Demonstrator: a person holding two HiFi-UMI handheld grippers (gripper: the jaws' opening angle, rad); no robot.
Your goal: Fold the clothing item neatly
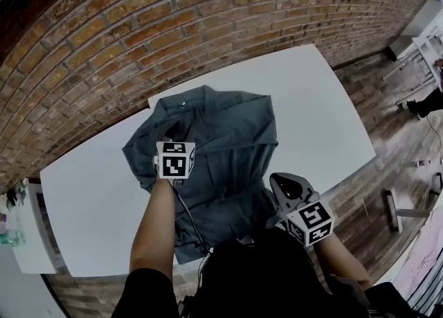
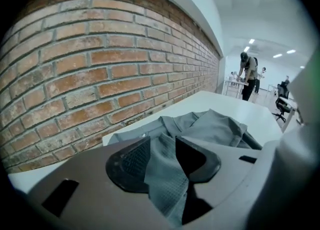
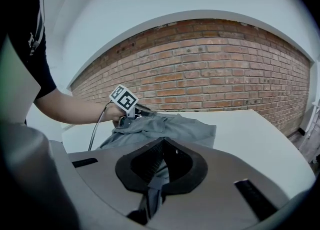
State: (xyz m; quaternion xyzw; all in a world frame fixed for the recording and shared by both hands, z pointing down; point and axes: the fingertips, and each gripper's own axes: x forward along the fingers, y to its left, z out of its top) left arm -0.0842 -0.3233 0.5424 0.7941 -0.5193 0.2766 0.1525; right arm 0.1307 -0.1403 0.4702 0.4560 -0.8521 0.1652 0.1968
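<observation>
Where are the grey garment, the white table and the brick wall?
grey garment (image 1: 221,136): head view, middle of the crumpled fabric.
white table (image 1: 325,122): head view, bare top right of the garment.
brick wall (image 1: 138,25): head view, bricks above the table.

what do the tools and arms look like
The left tool and right tool each have a grey body, dark ribbed pads and a white cube with black square markers. A thin cable trails from the left one. The person wears a black short-sleeved shirt.
</observation>
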